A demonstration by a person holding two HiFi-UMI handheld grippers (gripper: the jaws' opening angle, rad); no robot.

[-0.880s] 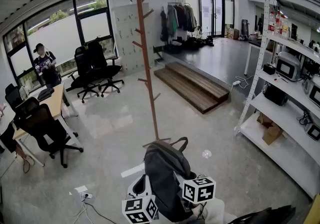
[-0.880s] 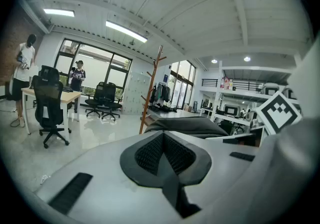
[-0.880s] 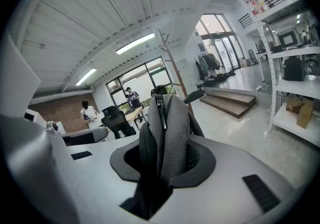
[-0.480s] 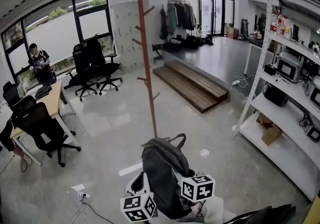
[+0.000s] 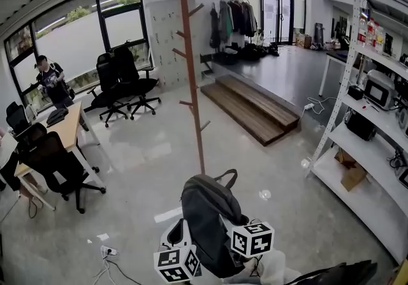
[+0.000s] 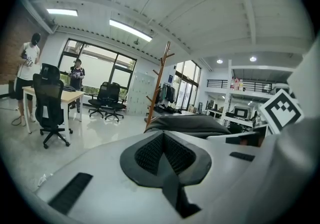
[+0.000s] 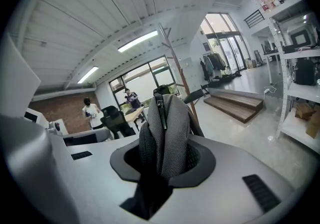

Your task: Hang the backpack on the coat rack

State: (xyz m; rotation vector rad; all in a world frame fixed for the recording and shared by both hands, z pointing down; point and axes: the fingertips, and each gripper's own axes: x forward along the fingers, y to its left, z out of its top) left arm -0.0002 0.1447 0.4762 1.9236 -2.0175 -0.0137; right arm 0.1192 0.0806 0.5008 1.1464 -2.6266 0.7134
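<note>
Office floor (image 5: 146, 169), backpack (image 5: 207, 210) in right hand-held gripper (image 7: 164, 160)

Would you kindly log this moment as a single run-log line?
phase: carry | right gripper: shut on backpack | left gripper: shut, nothing between jaws | coat rack: ahead, backpack not yet hung

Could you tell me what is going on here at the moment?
A person with a gripper in each hand holds a dark backpack. The right gripper is clamped on its padded mesh strap; the left gripper is shut and empty beside it. The wooden coat rack stands ahead, bare, so the backpack is not yet hung.
</note>
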